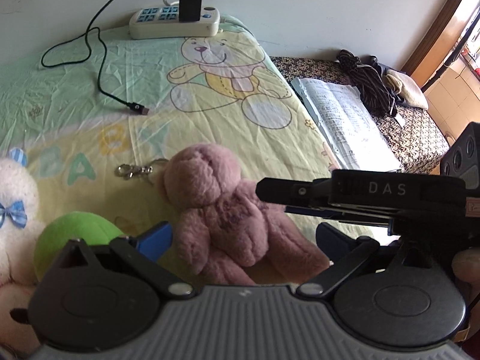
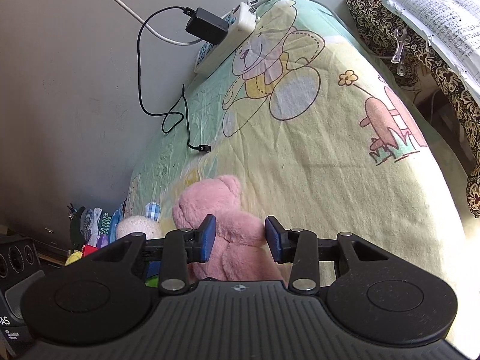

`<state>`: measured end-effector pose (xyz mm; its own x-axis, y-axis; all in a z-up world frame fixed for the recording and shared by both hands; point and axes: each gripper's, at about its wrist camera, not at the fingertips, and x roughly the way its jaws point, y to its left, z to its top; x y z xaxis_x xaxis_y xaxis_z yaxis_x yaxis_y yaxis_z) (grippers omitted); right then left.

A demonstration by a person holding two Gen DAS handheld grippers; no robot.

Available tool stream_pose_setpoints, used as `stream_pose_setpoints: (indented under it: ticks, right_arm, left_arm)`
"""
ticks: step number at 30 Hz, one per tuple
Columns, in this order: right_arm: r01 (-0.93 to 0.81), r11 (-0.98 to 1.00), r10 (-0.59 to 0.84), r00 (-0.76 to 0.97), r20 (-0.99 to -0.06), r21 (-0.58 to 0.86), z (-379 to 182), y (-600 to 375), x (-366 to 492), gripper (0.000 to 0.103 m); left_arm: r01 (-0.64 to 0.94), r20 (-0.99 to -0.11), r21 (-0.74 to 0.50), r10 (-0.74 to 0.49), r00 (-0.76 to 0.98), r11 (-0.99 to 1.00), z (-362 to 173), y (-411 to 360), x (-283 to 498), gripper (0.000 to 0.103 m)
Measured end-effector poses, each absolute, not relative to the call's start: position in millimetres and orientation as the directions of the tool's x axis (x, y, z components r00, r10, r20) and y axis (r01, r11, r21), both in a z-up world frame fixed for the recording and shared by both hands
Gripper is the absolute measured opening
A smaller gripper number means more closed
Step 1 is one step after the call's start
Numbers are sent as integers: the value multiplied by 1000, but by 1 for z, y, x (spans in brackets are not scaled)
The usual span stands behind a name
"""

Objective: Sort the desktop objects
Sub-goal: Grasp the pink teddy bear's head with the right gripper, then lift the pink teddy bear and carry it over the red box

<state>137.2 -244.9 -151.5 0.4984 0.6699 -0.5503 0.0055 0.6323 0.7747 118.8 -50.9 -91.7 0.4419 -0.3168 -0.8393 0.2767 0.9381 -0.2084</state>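
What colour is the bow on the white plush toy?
Blue and white checked bow, clearest in the left wrist view.

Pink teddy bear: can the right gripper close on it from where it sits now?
Probably yes. The right gripper is open with its blue pads on either side of the pink teddy bear, and nothing lies between pads and plush.
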Motion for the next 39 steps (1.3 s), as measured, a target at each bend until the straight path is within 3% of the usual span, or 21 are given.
stream_pose_setpoints:
  ticks: [6, 14, 21, 32, 39]
  right_arm:
    - [-16, 594, 728, 437, -528, 804, -161, -239, 148, 40]
    - [-27, 515, 800, 374, -469, 857, -164, -230, 150, 30]
    - [-29, 520, 800, 368, -474, 854, -154, -235, 134, 25]
    - [50, 546, 745, 428, -512, 836, -145, -253, 74, 24]
    - [103, 550, 710, 466, -528, 829, -138, -258, 29, 24]
  left_arm:
    - [297, -861, -92, -226, 456, 950, -104, -58, 127, 101]
    - [325, -861, -118, -259, 437, 938, -105, -62, 128, 101]
    - [354, -861, -147, -296, 414, 924, -103, -62, 119, 100]
    - [458, -868, -186, -364, 338, 869, -98, -79, 76, 91]
    - [512, -867, -210, -401, 297, 833, -92, -89, 38, 90]
